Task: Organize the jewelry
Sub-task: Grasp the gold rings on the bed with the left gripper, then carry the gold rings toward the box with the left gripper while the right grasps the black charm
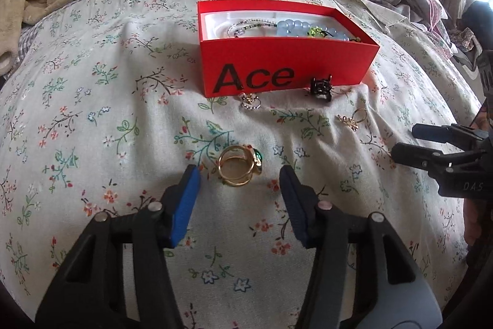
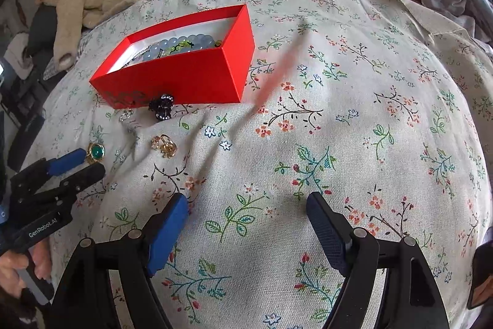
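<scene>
Round gold ring (image 1: 236,170) on floral cloth (image 1: 123,100), between open blue-padded left gripper (image 1: 239,174) fingers (image 1: 185,202).

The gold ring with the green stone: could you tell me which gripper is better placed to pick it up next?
Left. The left gripper is open with the ring lying just ahead between its fingertips; the right gripper is open over bare bedspread.
</scene>
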